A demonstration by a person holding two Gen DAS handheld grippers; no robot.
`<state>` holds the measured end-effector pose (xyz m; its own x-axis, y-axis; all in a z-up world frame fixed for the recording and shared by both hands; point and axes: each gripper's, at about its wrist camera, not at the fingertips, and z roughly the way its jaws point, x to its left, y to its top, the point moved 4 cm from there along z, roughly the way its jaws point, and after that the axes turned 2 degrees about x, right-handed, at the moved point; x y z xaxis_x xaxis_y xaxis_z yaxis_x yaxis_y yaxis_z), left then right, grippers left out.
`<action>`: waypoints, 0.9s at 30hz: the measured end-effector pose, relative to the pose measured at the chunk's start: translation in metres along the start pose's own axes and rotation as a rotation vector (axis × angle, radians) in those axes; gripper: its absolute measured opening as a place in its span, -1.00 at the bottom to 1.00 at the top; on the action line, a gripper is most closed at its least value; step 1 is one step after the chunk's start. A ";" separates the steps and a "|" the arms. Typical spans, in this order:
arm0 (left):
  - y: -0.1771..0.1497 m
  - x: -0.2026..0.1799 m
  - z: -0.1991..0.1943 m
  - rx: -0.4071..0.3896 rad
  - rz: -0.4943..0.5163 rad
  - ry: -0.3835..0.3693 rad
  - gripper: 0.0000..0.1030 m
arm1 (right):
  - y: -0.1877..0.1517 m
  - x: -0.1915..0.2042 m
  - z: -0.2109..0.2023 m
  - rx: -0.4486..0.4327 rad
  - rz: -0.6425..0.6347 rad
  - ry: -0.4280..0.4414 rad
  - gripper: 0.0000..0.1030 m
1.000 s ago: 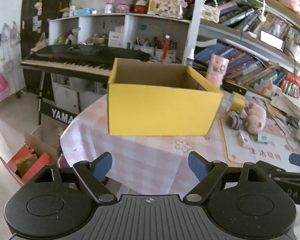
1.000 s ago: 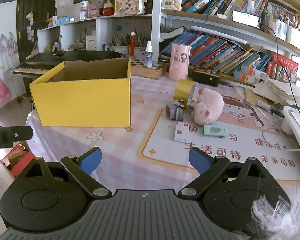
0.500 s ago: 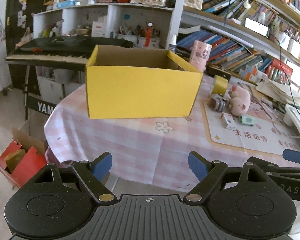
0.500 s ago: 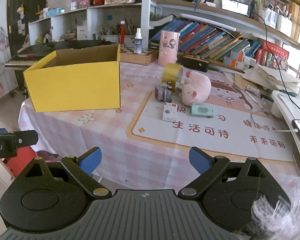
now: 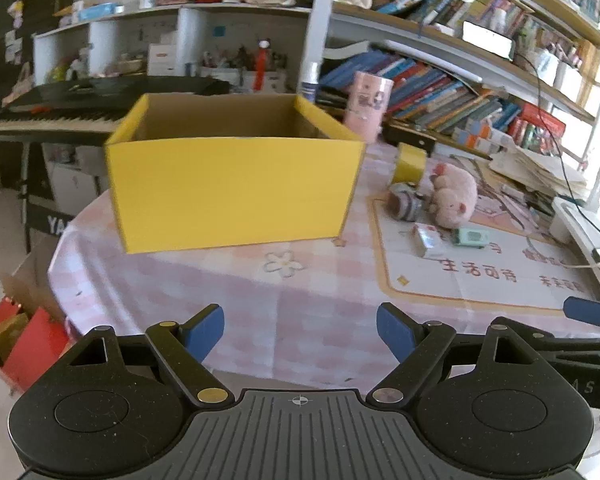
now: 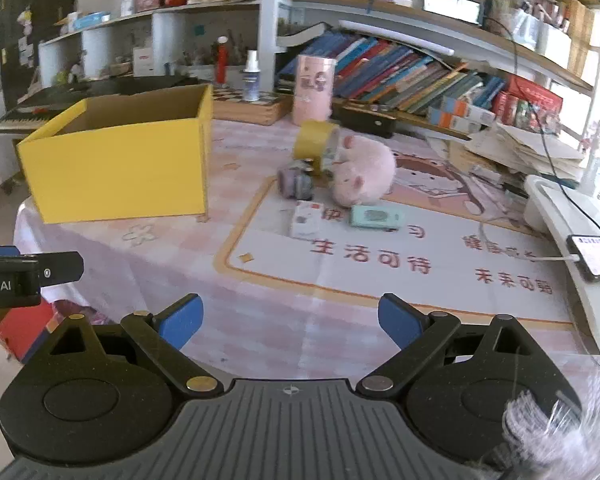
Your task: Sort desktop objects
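Observation:
An open yellow cardboard box (image 5: 232,192) (image 6: 116,168) stands on the pink checked tablecloth. To its right lie a pink plush pig (image 6: 364,176) (image 5: 454,198), a yellow tape roll (image 6: 314,142) (image 5: 409,163), a small grey roll (image 6: 296,184) (image 5: 405,202), a white card pack (image 6: 306,220) (image 5: 428,240) and a green toy car (image 6: 375,217) (image 5: 471,237). My left gripper (image 5: 300,330) is open and empty, short of the table's near edge, facing the box. My right gripper (image 6: 290,322) is open and empty over the near edge, facing the small objects.
A printed desk mat (image 6: 420,248) lies under the small objects. A pink cylinder (image 6: 314,90) and rows of books (image 6: 400,76) stand behind. A phone on a white stand (image 6: 594,256) is at the right. A keyboard piano (image 5: 56,114) and red boxes (image 5: 24,340) are at the left.
Both grippers have drawn back and shifted; the left view has swung right, so the small objects show more. The box and objects have not moved. Both grippers stay open.

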<state>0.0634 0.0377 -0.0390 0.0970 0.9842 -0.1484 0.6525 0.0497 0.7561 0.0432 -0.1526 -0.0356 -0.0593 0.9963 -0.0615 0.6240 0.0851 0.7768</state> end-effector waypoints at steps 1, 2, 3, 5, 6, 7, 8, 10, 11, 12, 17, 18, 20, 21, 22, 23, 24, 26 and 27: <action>0.001 -0.004 0.002 0.001 0.006 -0.006 0.67 | 0.001 -0.004 0.001 -0.001 0.007 -0.007 0.84; 0.002 -0.007 0.004 0.001 0.010 -0.010 0.67 | 0.001 -0.008 0.002 -0.001 0.014 -0.014 0.84; 0.004 -0.010 0.007 0.001 0.015 -0.015 0.67 | 0.002 -0.012 0.003 0.000 0.019 -0.020 0.84; 0.008 -0.017 0.012 0.001 0.022 -0.023 0.67 | 0.004 -0.021 0.006 0.003 0.029 -0.030 0.84; 0.009 -0.020 0.015 0.003 0.026 -0.026 0.67 | 0.005 -0.024 0.007 0.005 0.033 -0.034 0.84; 0.011 -0.024 0.018 0.006 0.030 -0.030 0.67 | 0.005 -0.028 0.009 0.007 0.036 -0.038 0.84; 0.012 -0.027 0.021 0.009 0.035 -0.035 0.67 | 0.006 -0.031 0.010 0.009 0.038 -0.041 0.84; 0.015 -0.034 0.025 0.013 0.044 -0.041 0.67 | 0.008 -0.038 0.013 0.012 0.042 -0.048 0.84; 0.017 -0.037 0.027 0.014 0.049 -0.043 0.67 | 0.009 -0.042 0.015 0.012 0.045 -0.050 0.84; 0.018 -0.041 0.030 0.015 0.055 -0.045 0.67 | 0.010 -0.045 0.016 0.013 0.048 -0.053 0.84; 0.026 -0.056 0.042 0.019 0.074 -0.052 0.67 | 0.016 -0.063 0.026 0.022 0.060 -0.060 0.84; 0.027 -0.059 0.045 0.021 0.077 -0.054 0.67 | 0.017 -0.066 0.028 0.023 0.062 -0.061 0.84; 0.030 -0.065 0.050 0.024 0.083 -0.057 0.67 | 0.019 -0.072 0.032 0.025 0.064 -0.062 0.84; 0.032 -0.068 0.053 0.024 0.086 -0.057 0.67 | 0.021 -0.075 0.033 0.026 0.066 -0.062 0.84; 0.033 -0.071 0.055 0.024 0.090 -0.059 0.67 | 0.022 -0.079 0.035 0.026 0.068 -0.063 0.84; 0.035 -0.074 0.058 0.023 0.094 -0.062 0.67 | 0.023 -0.082 0.037 0.026 0.071 -0.064 0.84; 0.037 -0.077 0.060 0.023 0.098 -0.064 0.67 | 0.025 -0.085 0.039 0.025 0.074 -0.065 0.84; 0.040 -0.085 0.066 0.024 0.109 -0.067 0.67 | 0.029 -0.092 0.044 0.024 0.082 -0.067 0.84; 0.041 -0.088 0.069 0.026 0.113 -0.068 0.67 | 0.031 -0.096 0.046 0.024 0.087 -0.067 0.84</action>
<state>0.1338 -0.0590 -0.0388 0.2211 0.9694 -0.1067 0.6537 -0.0661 0.7539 0.1036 -0.2453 -0.0346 0.0477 0.9982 -0.0370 0.6430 -0.0024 0.7659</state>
